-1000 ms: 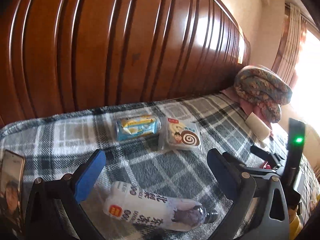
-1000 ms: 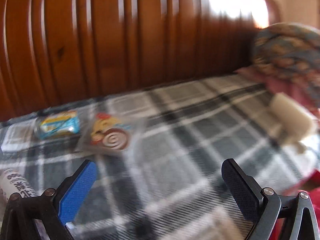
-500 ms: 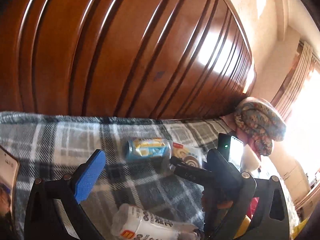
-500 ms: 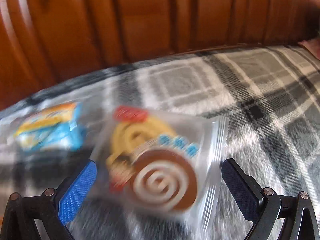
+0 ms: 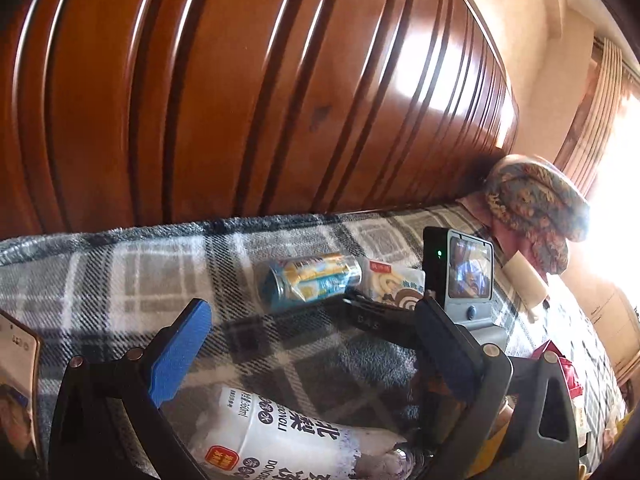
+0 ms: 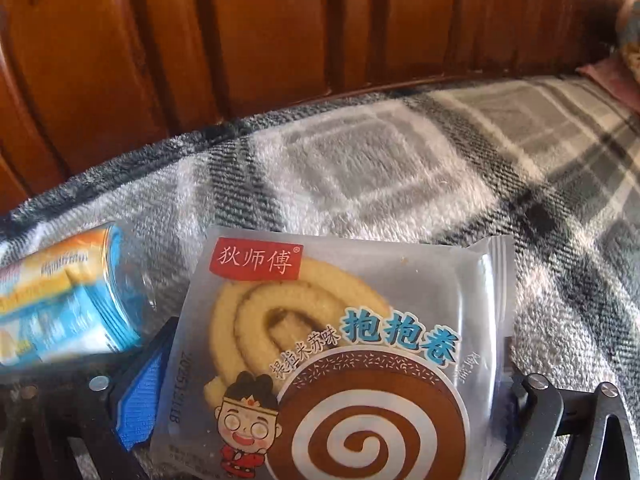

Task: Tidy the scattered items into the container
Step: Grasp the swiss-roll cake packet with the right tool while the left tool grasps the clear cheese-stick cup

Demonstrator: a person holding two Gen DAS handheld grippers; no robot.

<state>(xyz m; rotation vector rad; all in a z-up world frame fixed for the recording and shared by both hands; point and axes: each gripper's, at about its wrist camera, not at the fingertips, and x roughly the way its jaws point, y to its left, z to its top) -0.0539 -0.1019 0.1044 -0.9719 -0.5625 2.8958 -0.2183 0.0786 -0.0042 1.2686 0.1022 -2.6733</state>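
Observation:
A wrapped swirl-cake packet [image 6: 340, 360] lies on the plaid blanket [image 6: 380, 168], between the fingers of my right gripper [image 6: 320, 408], whose jaws stand wide around it without visibly squeezing. A blue and yellow snack pack [image 6: 60, 304] lies just left of it. In the left wrist view the same cake packet [image 5: 394, 284] and snack pack [image 5: 308, 280] lie ahead, with my right gripper [image 5: 400, 312] reaching onto the packet. My left gripper [image 5: 316, 356] is open above a white drink bottle [image 5: 288, 440] lying on its side.
A tall wooden headboard [image 5: 240, 100] rises right behind the items. A patterned pillow [image 5: 536, 208] and a white roll [image 5: 524, 276] lie at the right. A phone [image 5: 16, 376] lies at the left edge. No container shows.
My right gripper has moved forward and down until the cake packet lies between its fingers. My left gripper has tilted and drifted a little, staying open over the bottle.

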